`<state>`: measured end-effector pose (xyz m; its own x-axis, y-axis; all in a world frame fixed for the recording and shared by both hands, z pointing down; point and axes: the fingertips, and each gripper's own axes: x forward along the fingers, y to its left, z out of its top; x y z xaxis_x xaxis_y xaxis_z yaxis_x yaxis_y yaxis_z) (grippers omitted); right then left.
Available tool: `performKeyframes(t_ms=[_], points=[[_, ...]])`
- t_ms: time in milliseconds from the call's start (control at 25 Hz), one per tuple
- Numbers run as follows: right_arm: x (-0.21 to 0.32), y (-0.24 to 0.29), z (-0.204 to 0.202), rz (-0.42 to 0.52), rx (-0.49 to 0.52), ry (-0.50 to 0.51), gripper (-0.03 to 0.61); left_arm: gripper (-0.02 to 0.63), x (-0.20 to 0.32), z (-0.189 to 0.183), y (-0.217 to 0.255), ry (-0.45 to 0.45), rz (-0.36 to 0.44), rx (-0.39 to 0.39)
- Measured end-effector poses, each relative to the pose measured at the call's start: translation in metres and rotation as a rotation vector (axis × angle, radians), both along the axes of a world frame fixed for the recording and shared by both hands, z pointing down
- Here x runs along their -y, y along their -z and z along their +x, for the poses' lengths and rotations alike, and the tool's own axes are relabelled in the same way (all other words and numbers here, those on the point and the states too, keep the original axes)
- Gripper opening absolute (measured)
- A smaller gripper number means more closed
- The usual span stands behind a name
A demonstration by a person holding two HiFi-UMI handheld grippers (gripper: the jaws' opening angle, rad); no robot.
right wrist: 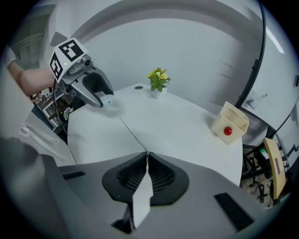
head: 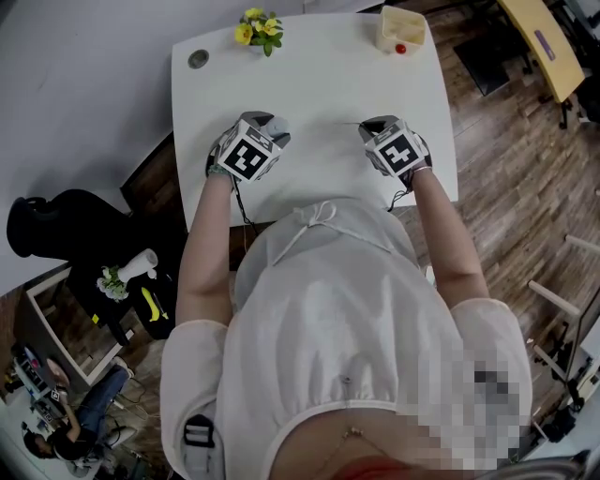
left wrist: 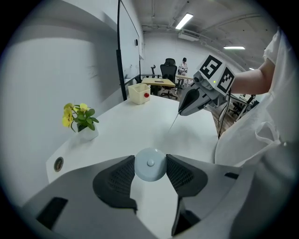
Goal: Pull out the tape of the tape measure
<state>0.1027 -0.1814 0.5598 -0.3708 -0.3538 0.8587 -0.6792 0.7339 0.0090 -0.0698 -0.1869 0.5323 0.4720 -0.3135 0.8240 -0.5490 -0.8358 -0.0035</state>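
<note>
The left gripper (right wrist: 106, 100) clamps the round tape measure (left wrist: 150, 164) between its fingers over the near side of the white table (head: 319, 75). Its thin tape (right wrist: 128, 130) runs right into the closed right gripper (left wrist: 181, 112), pinched at the fingertips.

Tape (right wrist: 131, 133) across table (head: 319, 94), plant (head: 259, 30) and box (head: 401, 31) behind

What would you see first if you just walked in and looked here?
A thin tape stretched across the white table: the left gripper clamps the round tape measure, the right gripper pinches the tape's end. Yellow flowers stand at the far edge.
</note>
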Motion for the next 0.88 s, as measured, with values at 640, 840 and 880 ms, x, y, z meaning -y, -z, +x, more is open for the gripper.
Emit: performKeyframes(t_ms=[640, 840, 880], points=[[0.021, 0.007, 0.035, 0.060, -0.043, -0.174, 0.017, 0.227, 0.013, -0.017, -0.002, 0.047, 0.018, -0.005], [0.023, 0.008, 0.048, 0.042, -0.031, -0.211, 0.017, 0.227, 0.019, -0.033, -0.002, 0.086, 0.018, -0.001], [0.024, 0.008, 0.049, 0.044, -0.033, -0.215, 0.018, 0.227, 0.020, -0.034, -0.002, 0.091, 0.020, -0.003]])
